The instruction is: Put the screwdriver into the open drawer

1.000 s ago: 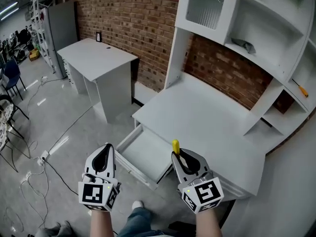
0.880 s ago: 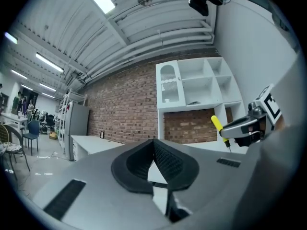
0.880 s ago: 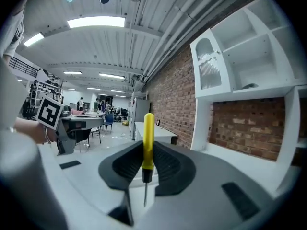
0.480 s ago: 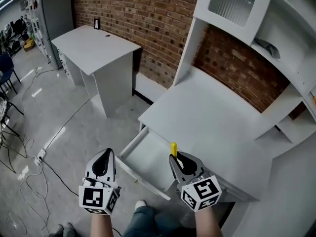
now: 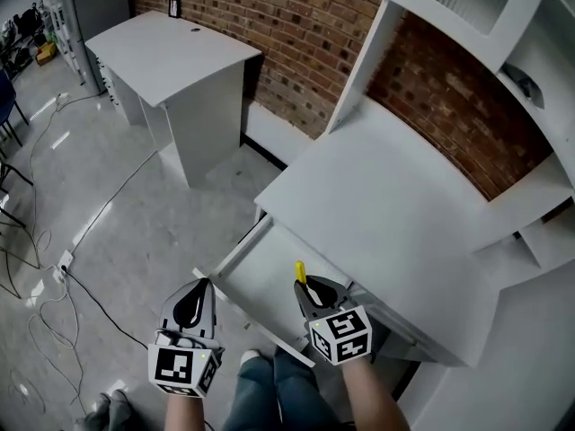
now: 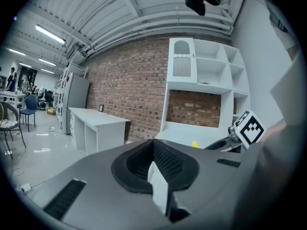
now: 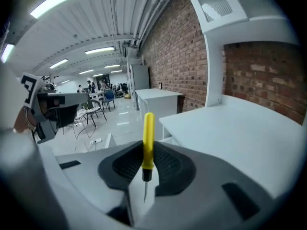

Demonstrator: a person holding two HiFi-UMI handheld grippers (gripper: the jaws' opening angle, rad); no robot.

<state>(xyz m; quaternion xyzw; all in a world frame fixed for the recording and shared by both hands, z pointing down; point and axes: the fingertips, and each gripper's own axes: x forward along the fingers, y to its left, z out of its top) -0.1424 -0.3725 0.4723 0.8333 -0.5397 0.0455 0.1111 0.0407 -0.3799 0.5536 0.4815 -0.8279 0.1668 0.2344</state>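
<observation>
The screwdriver (image 5: 299, 271) has a yellow handle that sticks up out of my right gripper (image 5: 310, 287), which is shut on it. In the right gripper view the yellow handle (image 7: 148, 138) stands upright between the black pads, with the thin metal shaft pointing back toward the camera. The white drawer (image 5: 262, 272) is pulled out from under the desk top, and the right gripper hangs over its near right part. My left gripper (image 5: 193, 296) is to the left of the drawer's front, over the floor. Its jaws are shut with nothing in them (image 6: 154, 150).
The white desk (image 5: 386, 196) carries a white hutch with shelves (image 5: 539, 106) against a brick wall. A second white table (image 5: 171, 48) stands at the far left. Cables (image 5: 54, 277) lie on the grey floor. The person's legs in jeans (image 5: 269, 393) are just below the drawer.
Both grippers have come down and forward. The right one, still holding the screwdriver, now hangs low over the open drawer. The left one has sunk beside the drawer's front.
</observation>
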